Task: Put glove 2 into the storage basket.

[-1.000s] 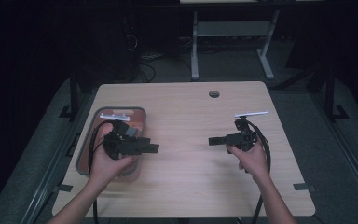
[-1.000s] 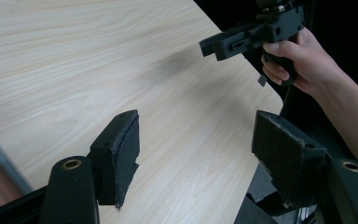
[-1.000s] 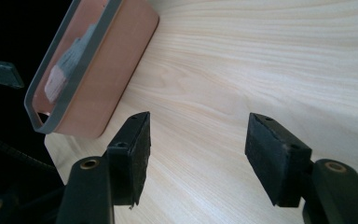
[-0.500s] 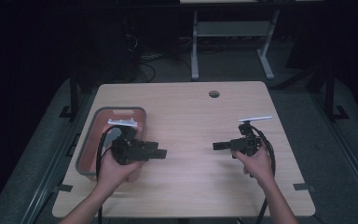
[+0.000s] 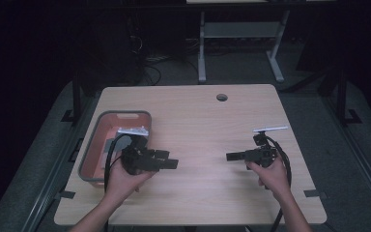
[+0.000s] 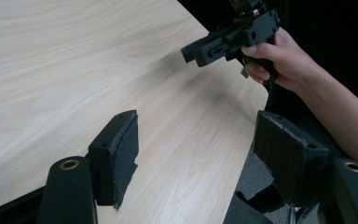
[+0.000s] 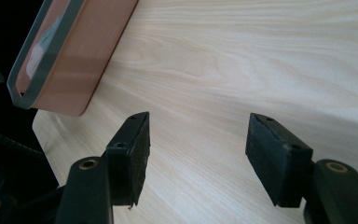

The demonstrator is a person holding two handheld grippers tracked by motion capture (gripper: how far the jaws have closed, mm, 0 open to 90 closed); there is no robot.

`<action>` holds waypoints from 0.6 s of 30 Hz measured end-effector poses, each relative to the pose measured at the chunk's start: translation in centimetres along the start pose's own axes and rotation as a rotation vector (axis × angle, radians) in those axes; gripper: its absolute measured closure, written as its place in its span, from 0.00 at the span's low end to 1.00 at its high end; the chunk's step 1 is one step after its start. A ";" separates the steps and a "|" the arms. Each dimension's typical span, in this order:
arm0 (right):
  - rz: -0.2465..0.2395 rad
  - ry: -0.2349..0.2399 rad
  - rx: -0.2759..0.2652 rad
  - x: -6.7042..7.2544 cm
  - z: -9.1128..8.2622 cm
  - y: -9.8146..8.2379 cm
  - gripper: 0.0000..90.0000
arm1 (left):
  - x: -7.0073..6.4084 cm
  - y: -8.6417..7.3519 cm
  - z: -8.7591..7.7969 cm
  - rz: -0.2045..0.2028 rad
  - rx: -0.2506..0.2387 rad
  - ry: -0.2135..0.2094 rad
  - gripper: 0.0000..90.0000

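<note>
From above, the wooden table (image 5: 198, 125) takes up the middle of the frame, with a small round hole (image 5: 221, 97) near its far edge. At the left of the frame a pinkish bin (image 5: 96, 145) with a grey rim sits on the table close to its left edge; something pale and flat lies on its floor, too dim to make out.

The left gripper (image 5: 173, 164) sits in the lower left of the frame, held in the person's left hand (image 5: 123, 180), just beside the near right corner of the bin and partly over its rim. It points toward the centre of the frame. In the left gripper view its two black padded jaws stand well apart with bare wood between them.

The right gripper (image 5: 230, 156) is in the lower right of the high view, held in the right hand (image 5: 269, 175) and pointing left toward the other gripper, the two well apart with open tabletop between. In the left gripper view it appears at the upper right (image 6: 192, 50), gripped by the hand (image 6: 275, 60). In the right gripper view its jaws are spread wide above the wood grain, nothing between them, and the bin (image 7: 81, 60) lies in the upper left of that frame, its long side wall facing the camera.
</note>
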State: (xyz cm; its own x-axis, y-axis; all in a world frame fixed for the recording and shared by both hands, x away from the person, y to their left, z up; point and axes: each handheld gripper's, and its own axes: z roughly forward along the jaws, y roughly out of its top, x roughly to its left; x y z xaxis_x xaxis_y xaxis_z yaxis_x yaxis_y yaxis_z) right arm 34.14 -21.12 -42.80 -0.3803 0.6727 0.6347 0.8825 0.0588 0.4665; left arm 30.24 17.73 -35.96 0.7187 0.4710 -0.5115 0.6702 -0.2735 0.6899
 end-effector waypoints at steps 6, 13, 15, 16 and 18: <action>0.009 0.001 -0.003 -0.7 -0.3 -0.8 0.44 | -0.4 -0.6 1.1 0.014 0.024 -0.007 0.34; 0.011 0.000 -0.003 -1.5 -0.6 -1.7 0.43 | -1.0 -1.1 2.5 0.037 0.053 -0.017 0.33; 0.013 0.005 -0.008 -1.6 -0.7 -1.9 0.43 | -1.1 -1.3 2.8 0.042 0.058 -0.028 0.33; 0.009 0.004 -0.007 -1.6 -0.7 -2.0 0.43 | -1.1 -1.4 2.9 0.039 0.059 -0.031 0.33; 0.010 0.003 -0.007 -1.7 -0.8 -2.2 0.43 | -1.2 -1.6 3.3 0.039 0.065 -0.037 0.33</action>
State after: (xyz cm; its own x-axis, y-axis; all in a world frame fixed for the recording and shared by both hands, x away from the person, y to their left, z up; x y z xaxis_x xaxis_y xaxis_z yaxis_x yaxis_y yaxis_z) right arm 32.66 -22.99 -44.38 -0.3719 0.6710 0.6414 0.8845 0.0464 0.4643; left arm 28.91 14.82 -38.18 0.7503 0.4281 -0.5038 0.6510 -0.3460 0.6756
